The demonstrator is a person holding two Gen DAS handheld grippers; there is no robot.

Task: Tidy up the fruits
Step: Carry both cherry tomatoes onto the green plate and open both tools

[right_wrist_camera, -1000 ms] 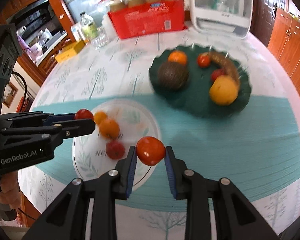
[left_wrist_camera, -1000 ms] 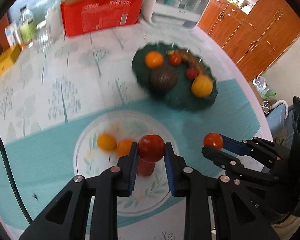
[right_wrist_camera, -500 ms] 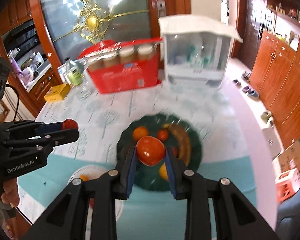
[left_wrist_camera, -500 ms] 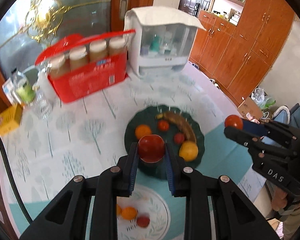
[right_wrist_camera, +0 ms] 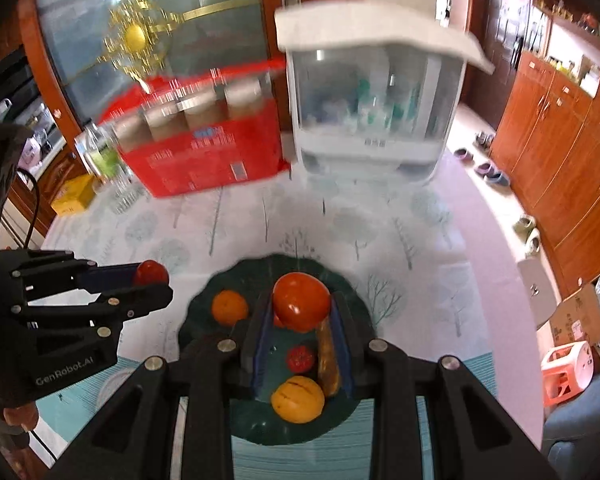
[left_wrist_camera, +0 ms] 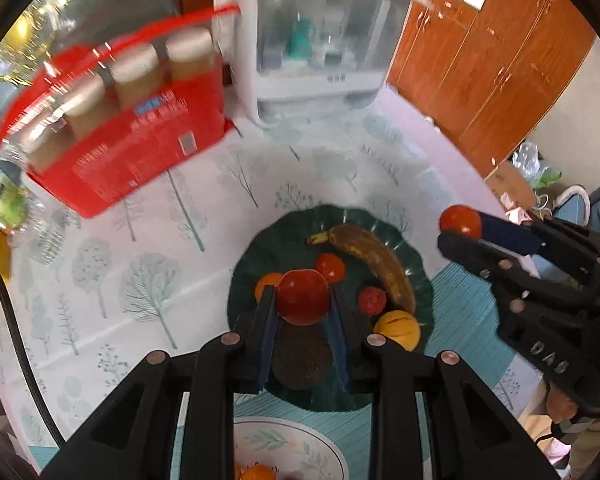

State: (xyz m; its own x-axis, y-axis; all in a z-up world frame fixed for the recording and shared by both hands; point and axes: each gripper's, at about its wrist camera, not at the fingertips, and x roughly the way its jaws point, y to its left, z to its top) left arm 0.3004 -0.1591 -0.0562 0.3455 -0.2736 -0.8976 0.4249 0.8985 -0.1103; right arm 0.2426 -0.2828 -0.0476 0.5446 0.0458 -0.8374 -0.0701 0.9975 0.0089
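The left claw (left_wrist_camera: 302, 300) is clamped on a red tomato (left_wrist_camera: 302, 297). The right claw (right_wrist_camera: 300, 308) is clamped on another red tomato (right_wrist_camera: 301, 301). Both tomatoes are up in the air, over a dark green plate (left_wrist_camera: 256, 252) on the table (left_wrist_camera: 100, 280).

From the left camera, the right claw (left_wrist_camera: 458, 226) shows at the right side with its tomato (left_wrist_camera: 460, 221) pinched at the tip. A hand (left_wrist_camera: 560, 404) holds it from below. From the right camera, the left claw (right_wrist_camera: 156, 282) shows at the left side with its tomato (right_wrist_camera: 150, 272), near the edge of the green plate (right_wrist_camera: 204, 300).

On the green plate lie a brown banana (left_wrist_camera: 376, 256), a small orange (left_wrist_camera: 266, 282), a small tomato (left_wrist_camera: 330, 267), a small dark red fruit (left_wrist_camera: 372, 300), a yellow fruit with stripes (left_wrist_camera: 398, 328) and a round dark brown thing (left_wrist_camera: 300, 360). The banana curves along the right side of the plate. The yellow fruit sits at its near end.

A white plate with leaf pictures (left_wrist_camera: 300, 440) is just beside the green plate, at the near edge of the left camera's view. An orange fruit (left_wrist_camera: 258, 472) lies on it.

The table wears a cloth with pale trees (right_wrist_camera: 220, 224) and a teal stripe (left_wrist_camera: 468, 312). Farther back stand a red box of jars (right_wrist_camera: 204, 156) and a white case with a clear front (right_wrist_camera: 372, 108). Both look blurry
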